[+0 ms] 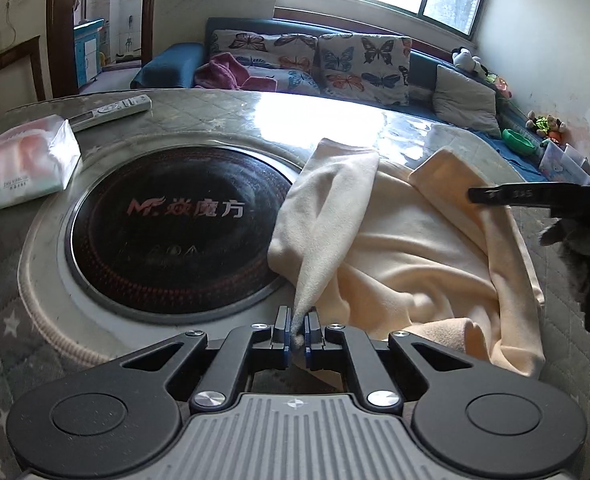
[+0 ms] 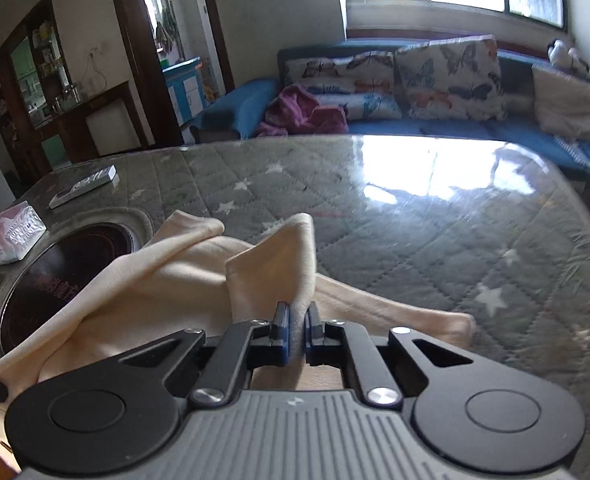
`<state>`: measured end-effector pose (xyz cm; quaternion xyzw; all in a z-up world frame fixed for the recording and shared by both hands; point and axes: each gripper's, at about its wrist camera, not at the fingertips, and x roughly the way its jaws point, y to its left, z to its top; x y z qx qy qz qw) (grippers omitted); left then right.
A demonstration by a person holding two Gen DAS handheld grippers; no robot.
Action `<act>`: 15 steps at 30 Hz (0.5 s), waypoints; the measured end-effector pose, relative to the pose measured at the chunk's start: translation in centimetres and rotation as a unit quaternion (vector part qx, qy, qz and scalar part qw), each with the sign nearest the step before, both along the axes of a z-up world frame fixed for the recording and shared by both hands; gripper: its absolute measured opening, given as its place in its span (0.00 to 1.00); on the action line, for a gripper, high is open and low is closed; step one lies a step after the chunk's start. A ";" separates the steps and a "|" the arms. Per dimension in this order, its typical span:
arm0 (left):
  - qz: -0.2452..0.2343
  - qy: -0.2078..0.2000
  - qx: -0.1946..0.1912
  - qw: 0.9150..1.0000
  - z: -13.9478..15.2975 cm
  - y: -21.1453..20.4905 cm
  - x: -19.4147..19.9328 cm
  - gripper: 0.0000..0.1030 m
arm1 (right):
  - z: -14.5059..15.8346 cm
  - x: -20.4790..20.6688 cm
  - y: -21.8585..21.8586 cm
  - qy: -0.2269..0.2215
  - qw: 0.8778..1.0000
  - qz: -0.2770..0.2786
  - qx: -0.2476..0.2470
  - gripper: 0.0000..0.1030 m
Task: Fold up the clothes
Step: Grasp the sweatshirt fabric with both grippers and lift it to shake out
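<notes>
We had each tool pinching the cloth [image 1: 395, 240]: the left tool [image 1: 295, 336] on a thin twisted tip, the right tool [image 2: 295, 338] on a bunched fold. It lay heaped ahead on the counter [image 2: 415, 240]. We judged the tip could slip out if tugged.

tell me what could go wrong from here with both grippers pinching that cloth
1. The left hand-held gripper is shut on only a thin bunched tip of the cream cloth; it may slip out when pulled.
2. The cloth lies partly on the black hob; dragging could snag its raised rim.
3. The right hand-held gripper is shut on a doubled fold, so the fold may come out uneven.
</notes>
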<state>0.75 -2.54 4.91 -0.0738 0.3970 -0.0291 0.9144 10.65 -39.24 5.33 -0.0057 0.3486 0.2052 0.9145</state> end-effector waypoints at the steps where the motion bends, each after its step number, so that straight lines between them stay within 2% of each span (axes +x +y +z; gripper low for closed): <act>1: 0.000 -0.001 -0.001 1.000 0.0 0.0 -0.3 0.07 | 0.5 -0.9 -0.6 -0.012 1.000 -0.008 -0.003 0.05; 9: -0.017 -0.001 -0.013 1.000 0.0 0.6 -3.1 0.07 | 4.2 -9.2 -7.5 -0.089 0.991 -0.098 -0.021 0.04; 12: -0.027 0.008 -0.016 0.999 -0.4 0.6 -4.3 0.07 | 4.3 -12.2 -10.3 -0.090 0.986 -0.138 -0.031 0.04; 15: -0.042 0.022 -0.018 0.999 -1.0 0.4 -5.1 0.07 | 2.6 -14.3 -13.0 -0.055 0.981 -0.179 -0.045 0.05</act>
